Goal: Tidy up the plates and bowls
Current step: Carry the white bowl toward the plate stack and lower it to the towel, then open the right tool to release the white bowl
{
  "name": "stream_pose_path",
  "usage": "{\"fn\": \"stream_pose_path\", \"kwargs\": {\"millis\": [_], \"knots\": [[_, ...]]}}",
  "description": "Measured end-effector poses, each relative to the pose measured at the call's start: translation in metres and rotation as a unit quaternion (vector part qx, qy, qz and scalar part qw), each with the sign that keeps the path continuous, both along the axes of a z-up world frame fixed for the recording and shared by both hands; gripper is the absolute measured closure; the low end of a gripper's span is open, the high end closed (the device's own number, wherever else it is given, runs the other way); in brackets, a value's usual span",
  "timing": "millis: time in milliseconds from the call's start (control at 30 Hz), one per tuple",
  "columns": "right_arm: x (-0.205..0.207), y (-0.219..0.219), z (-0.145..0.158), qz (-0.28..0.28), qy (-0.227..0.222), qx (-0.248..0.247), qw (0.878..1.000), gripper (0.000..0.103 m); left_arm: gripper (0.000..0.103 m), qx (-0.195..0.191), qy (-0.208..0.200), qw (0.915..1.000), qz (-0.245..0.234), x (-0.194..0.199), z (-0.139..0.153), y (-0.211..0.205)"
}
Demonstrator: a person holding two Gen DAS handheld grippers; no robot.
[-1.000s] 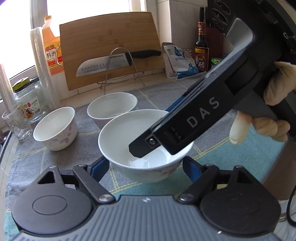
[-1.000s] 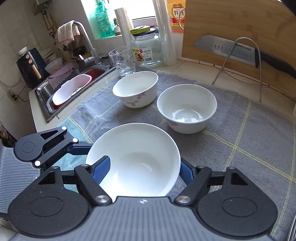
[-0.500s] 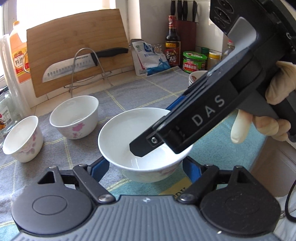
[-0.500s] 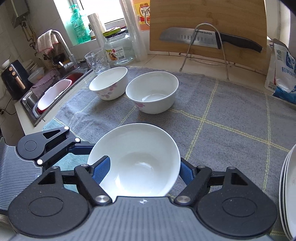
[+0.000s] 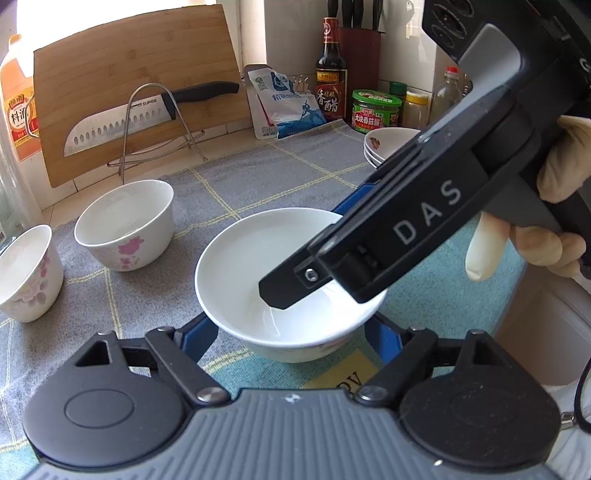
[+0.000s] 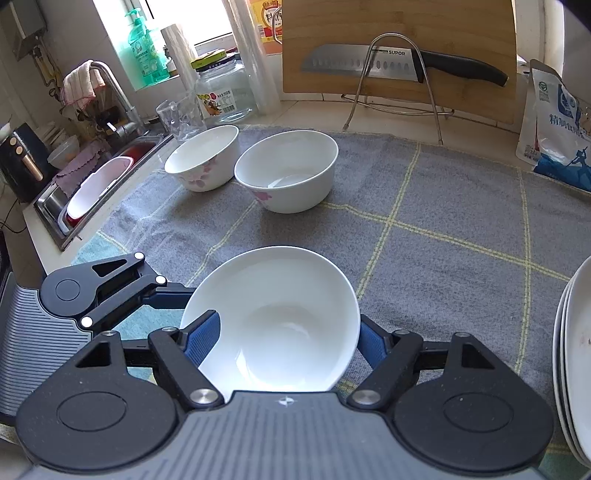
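White bowl (image 6: 280,314) gripped by both tools, right tool (image 6: 284,343) marked DAS, knife (image 6: 369,64) stamped SUPOR

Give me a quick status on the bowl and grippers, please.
Left gripper shut on bowl. Right gripper likewise. Plates at right, apart from the bowl.

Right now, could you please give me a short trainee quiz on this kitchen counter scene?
1. True or false: the steel knife lies flat on the grey checked cloth.
2. How many deep floral white bowls stand near the steel sink? A one, B two, C four.
3. What do the left gripper and the right gripper both clasp?
Key: 1 false, it rests on a wire rack; 2 B; 3 the wide shallow white bowl.
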State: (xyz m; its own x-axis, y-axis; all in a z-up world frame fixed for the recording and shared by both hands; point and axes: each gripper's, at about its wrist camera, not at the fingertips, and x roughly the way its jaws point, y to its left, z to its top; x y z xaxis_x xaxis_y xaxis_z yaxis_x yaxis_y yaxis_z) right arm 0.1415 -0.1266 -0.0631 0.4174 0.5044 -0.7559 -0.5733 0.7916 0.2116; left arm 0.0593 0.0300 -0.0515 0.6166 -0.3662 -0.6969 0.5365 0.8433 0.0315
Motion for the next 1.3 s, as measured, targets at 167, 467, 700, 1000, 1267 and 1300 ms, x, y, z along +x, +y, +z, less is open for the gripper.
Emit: {"fn": "stream_pose_path", "kwargs": {"millis": [167, 467, 700, 1000, 1267, 1300], "knots": [[0.001, 0.000, -0.002, 0.002, 0.002, -0.001, 1.000, 0.020, 0.017, -0.002, 0.004, 1.0000, 0.002, 0.000, -0.001, 0.000], [0.000, 0.001, -0.002, 0.003, 0.003, -0.003, 1.000, 0.020, 0.017, -0.005, 0.010, 0.9999, 0.002, 0.001, -0.003, 0.001], [0.000, 0.002, -0.002, 0.004, 0.002, -0.002, 1.000, 0.017, 0.017, -0.008, 0.012, 0.9999, 0.006, 0.000, -0.004, 0.001], [0.000, 0.004, 0.006, 0.001, -0.017, -0.003, 1.000, 0.000, 0.007, -0.013, 0.002, 0.9999, 0.004, -0.005, 0.004, 0.008], [0.005, 0.008, 0.018, 0.017, -0.038, -0.013, 0.999, 0.000, 0.006, -0.023, 0.017, 0.9996, 0.004, -0.017, 0.020, 0.039], [0.006, 0.009, 0.020, 0.020, -0.042, -0.016, 0.999, 0.000, 0.005, -0.022, 0.014, 0.9996, 0.007, -0.017, 0.023, 0.043]]}}
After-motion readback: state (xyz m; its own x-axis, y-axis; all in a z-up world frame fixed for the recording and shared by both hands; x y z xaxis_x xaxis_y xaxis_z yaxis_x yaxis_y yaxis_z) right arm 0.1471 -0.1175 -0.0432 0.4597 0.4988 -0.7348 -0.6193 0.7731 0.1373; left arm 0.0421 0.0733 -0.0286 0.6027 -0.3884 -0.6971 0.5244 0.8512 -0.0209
